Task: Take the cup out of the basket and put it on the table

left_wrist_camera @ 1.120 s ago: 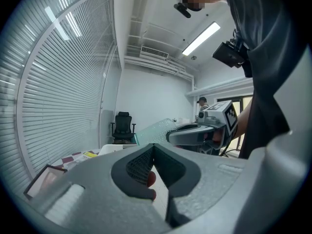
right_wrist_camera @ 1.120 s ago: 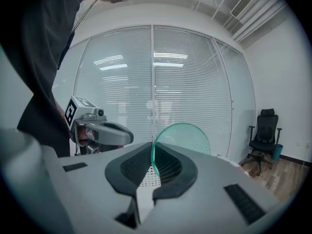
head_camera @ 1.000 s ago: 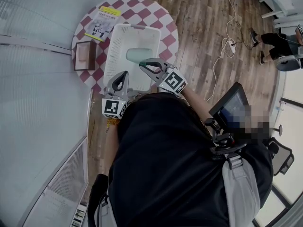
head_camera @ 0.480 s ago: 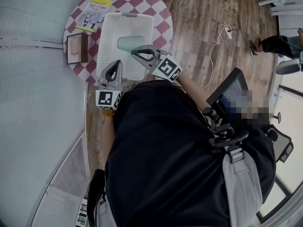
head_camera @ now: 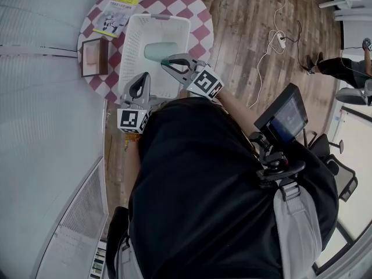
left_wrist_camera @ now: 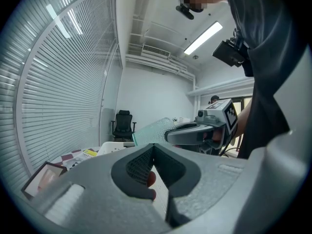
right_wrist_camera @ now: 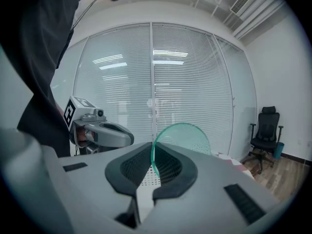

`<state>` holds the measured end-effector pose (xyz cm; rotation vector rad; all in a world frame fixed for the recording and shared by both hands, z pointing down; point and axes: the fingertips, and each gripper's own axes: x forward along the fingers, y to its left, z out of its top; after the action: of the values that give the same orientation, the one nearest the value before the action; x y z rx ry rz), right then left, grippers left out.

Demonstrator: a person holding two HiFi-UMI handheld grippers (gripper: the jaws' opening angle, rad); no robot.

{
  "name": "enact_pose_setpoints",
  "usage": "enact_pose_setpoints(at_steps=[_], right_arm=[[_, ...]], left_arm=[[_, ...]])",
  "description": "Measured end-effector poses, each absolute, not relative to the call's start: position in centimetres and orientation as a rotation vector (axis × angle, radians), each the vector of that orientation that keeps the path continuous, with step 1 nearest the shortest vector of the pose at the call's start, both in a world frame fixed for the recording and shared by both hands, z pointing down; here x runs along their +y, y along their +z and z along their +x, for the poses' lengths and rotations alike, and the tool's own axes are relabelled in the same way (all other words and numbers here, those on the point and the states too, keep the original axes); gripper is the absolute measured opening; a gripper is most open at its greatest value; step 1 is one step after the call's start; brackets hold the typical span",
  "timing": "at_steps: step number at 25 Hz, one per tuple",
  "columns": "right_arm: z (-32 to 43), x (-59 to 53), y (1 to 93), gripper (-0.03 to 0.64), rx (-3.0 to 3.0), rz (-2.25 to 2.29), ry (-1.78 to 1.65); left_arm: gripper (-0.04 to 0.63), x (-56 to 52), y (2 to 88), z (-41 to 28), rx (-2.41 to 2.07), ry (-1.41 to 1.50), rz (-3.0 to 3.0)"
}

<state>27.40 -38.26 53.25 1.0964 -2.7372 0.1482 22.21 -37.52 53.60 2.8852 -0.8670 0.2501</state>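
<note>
A translucent green cup (head_camera: pixel 158 52) hangs on its side over the white plastic basket (head_camera: pixel 131 45), which stands on the round red-and-white checkered table (head_camera: pixel 199 29). My right gripper (head_camera: pixel 166 63) is shut on the cup's rim; in the right gripper view the rim (right_wrist_camera: pixel 181 139) sits pinched between the pads. The left gripper view shows the cup (left_wrist_camera: pixel 152 130) raised above the basket (left_wrist_camera: pixel 111 148), held by the right gripper (left_wrist_camera: pixel 168 135). My left gripper (head_camera: pixel 141 77) is shut and empty at the basket's near edge, to the left of the cup.
A framed picture (head_camera: pixel 92 60) and a booklet (head_camera: pixel 114 14) lie on the table left of the basket. A cable and power strip (head_camera: pixel 282 38) run across the wooden floor at right. A seated person's legs (head_camera: pixel 330 67) show at the far right.
The head view shifted a little early on. Both grippers and the cup keep the same place over the basket.
</note>
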Motion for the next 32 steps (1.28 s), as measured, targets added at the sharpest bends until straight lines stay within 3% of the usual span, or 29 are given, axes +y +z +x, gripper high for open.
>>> enact_pose_setpoints(at_steps=[32], right_arm=[[25.8,-38.5,54.7,0.025,-2.713,0.976,0.133]], left_arm=[[0.005,-37.7,54.7,21.2,-0.916,0.261,2.836]])
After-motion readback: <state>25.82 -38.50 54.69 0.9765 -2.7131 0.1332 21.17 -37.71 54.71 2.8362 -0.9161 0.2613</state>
